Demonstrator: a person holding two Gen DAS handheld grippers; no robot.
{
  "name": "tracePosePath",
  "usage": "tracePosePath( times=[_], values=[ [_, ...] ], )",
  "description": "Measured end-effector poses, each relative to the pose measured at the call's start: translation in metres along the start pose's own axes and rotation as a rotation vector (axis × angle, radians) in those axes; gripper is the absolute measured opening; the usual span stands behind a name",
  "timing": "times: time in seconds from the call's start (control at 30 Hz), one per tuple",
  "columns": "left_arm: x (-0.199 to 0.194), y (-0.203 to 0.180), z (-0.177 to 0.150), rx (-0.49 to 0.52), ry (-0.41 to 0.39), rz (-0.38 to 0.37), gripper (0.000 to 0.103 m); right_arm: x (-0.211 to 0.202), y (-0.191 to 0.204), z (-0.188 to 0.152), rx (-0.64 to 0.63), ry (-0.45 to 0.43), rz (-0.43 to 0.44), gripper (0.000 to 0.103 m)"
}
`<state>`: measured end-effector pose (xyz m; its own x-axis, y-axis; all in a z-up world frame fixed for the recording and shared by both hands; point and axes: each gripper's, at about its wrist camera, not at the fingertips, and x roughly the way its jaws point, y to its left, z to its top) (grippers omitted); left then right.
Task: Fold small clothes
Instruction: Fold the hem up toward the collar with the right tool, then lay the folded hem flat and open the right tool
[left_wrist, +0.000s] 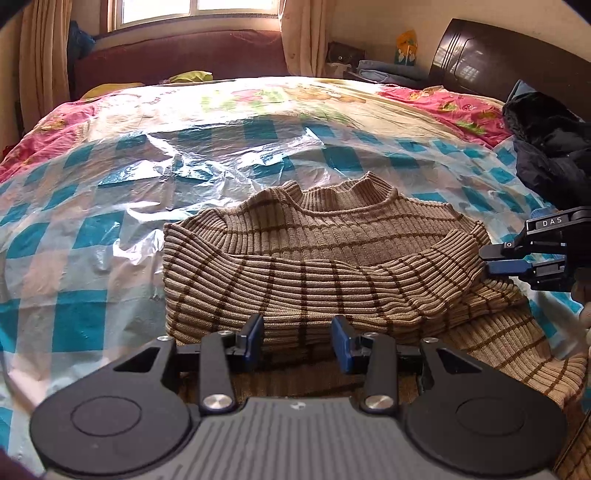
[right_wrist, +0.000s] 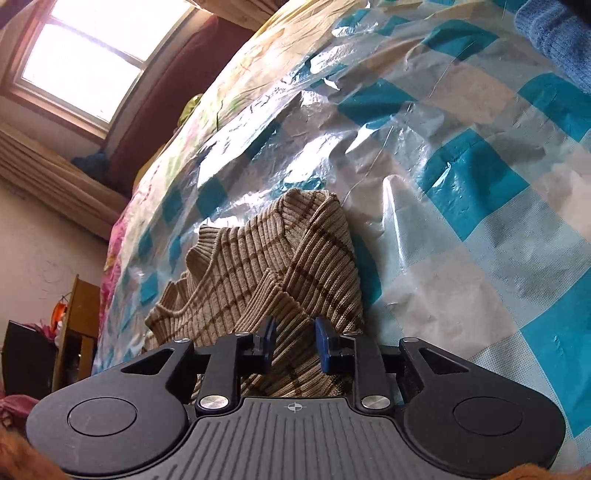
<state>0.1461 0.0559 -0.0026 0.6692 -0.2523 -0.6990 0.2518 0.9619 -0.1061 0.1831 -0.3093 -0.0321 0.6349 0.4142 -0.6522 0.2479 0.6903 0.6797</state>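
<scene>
A brown ribbed sweater (left_wrist: 314, 236) (right_wrist: 258, 266) with dark stripes lies on the bed, collar toward the window. One sleeve (left_wrist: 332, 280) is folded across its chest. My left gripper (left_wrist: 298, 341) hovers at the sweater's near hem, jaws apart, with knit showing between the pads but not pinched. My right gripper (right_wrist: 295, 345) is at the sweater's right side by the sleeve cuff; its blue pads stand apart over the knit without pressing it. It also shows at the right edge of the left wrist view, as the right gripper (left_wrist: 485, 260) with its fingertips just off the cuff.
The bed is covered by a crinkled clear plastic sheet over a blue-and-white check cloth (left_wrist: 92, 221) (right_wrist: 461, 184). A dark jacket (left_wrist: 546, 147) is heaped at the right by the headboard (left_wrist: 498, 55). A blue knit (right_wrist: 554, 37) lies farther off. A wooden cabinet (right_wrist: 77, 332) stands beside the bed.
</scene>
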Motion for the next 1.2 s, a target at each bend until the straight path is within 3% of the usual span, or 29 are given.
tracePosePath(
  times=[0.17, 0.3, 0.53, 0.6, 0.67, 0.73, 0.93, 1.03, 1.2],
  values=[
    [0.002, 0.006, 0.004, -0.03, -0.013, 0.013, 0.044, 0.011, 0.01, -0.001, -0.024, 0.0, -0.023, 0.031],
    [0.001, 0.011, 0.007, -0.041, -0.024, 0.015, 0.044, 0.005, 0.012, 0.001, -0.032, 0.005, -0.029, 0.012],
    [0.006, 0.018, 0.01, -0.052, -0.03, 0.02, 0.044, -0.035, 0.019, -0.009, -0.09, -0.029, 0.006, 0.008],
    [0.014, 0.019, 0.008, -0.048, -0.007, 0.032, 0.045, -0.032, 0.018, -0.011, -0.11, -0.031, -0.031, 0.008],
    [0.027, 0.02, 0.004, -0.023, 0.036, 0.07, 0.046, -0.017, 0.012, -0.012, -0.117, 0.0, -0.132, 0.008],
    [0.031, 0.022, 0.001, -0.027, 0.046, 0.074, 0.046, -0.009, 0.01, -0.016, -0.129, 0.025, -0.154, 0.006],
    [0.009, 0.024, 0.004, -0.013, 0.019, 0.064, 0.046, -0.03, 0.041, -0.019, -0.292, -0.064, -0.212, 0.014],
    [0.0, 0.028, 0.007, -0.027, -0.01, 0.059, 0.046, -0.038, 0.058, -0.023, -0.363, -0.096, -0.18, 0.014],
    [0.016, 0.032, 0.01, -0.048, -0.001, 0.08, 0.047, -0.01, 0.071, -0.039, -0.418, -0.014, -0.12, 0.015]
  ],
)
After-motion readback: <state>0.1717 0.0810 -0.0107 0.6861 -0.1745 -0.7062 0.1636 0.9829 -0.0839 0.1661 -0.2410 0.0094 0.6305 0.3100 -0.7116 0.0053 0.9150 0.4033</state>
